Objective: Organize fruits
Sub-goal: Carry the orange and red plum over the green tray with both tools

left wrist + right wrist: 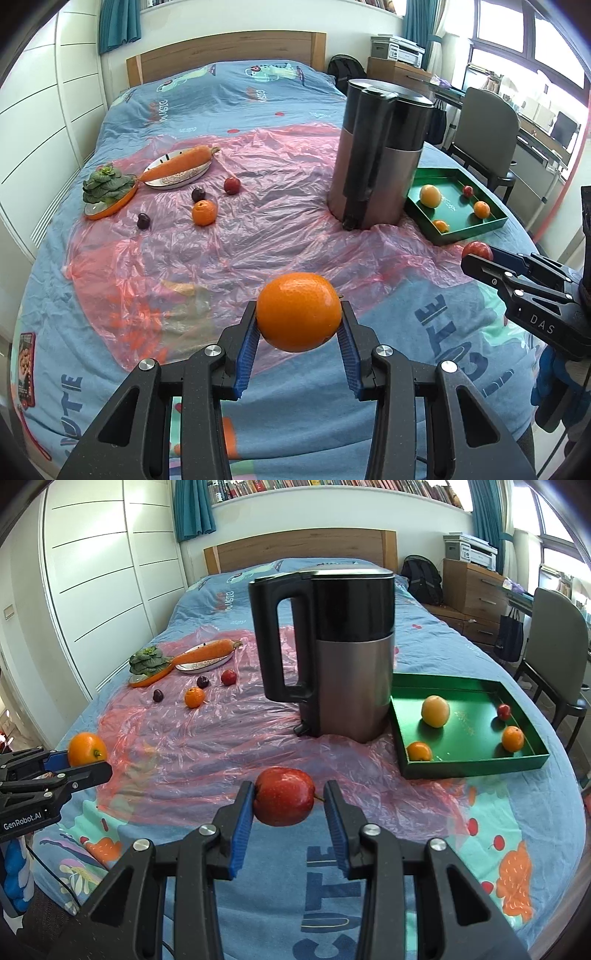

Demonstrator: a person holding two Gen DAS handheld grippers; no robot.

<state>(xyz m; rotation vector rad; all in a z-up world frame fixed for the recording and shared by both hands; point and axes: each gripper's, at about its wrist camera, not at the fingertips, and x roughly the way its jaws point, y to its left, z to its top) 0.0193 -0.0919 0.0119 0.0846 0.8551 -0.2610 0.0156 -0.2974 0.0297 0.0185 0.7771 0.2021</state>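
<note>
The left claw (298, 322) is clamped on an orange (298, 316), both blue pads against its sides, held above the bed; the right claw (289, 800) is clamped on a red apple (283, 796), its left pad plainly on the skin, the right one seeming to bear at the stem end. The green tray (476, 765) lies ahead and to the right of the right claw, already holding four fruits; the kettle (332, 650) stands straight ahead of it, just beside the tray's left wall. Ahead and left of the left claw, loose on the pink plastic (258, 236), sit a small orange (203, 212), a red fruit (232, 185) and two dark plums (198, 194).

Risks, as I judge them: the orange is round and gripped near its middle, so a jolt could roll it out; the left claw's way to the tray passes the kettle and the right claw, so a clipped kettle or knocked claws is possible; a fruit released high could bounce or roll onto the others.
</note>
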